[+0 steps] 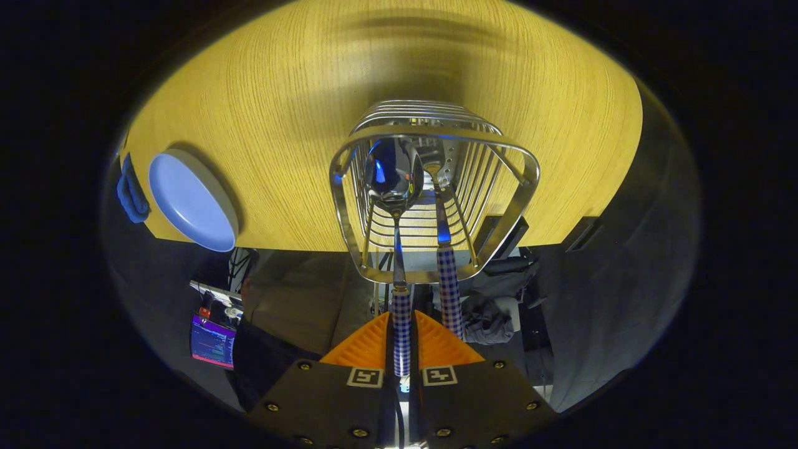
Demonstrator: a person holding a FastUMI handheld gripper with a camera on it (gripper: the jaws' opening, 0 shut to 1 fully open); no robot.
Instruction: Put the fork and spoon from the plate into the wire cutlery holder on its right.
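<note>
Tongs (401,340) tight on spoon (399,274)

Wooden table (280,93): plate (190,202), wire cutlery holder (430,193), blue cloth (131,193).

Pale yellow wooden tabletop (262,112) with fine straight grain, brightly lit across the middle. Soft dark shadow bands (424,37) along its far edge. At its left corner, a folded blue cloth (131,190) hanging over the edge. Past the near edge, dim booth space: plain grey wall (629,299) beyond the right corner, two dark brackets (583,232) tucked just under that edge. Below the left half of the near edge, a broad tan surface (293,293), too dark to tell what, and beside it a small lit screen (212,343). Under the middle of the edge, a crumpled grey heap of fabric (492,318).
</note>
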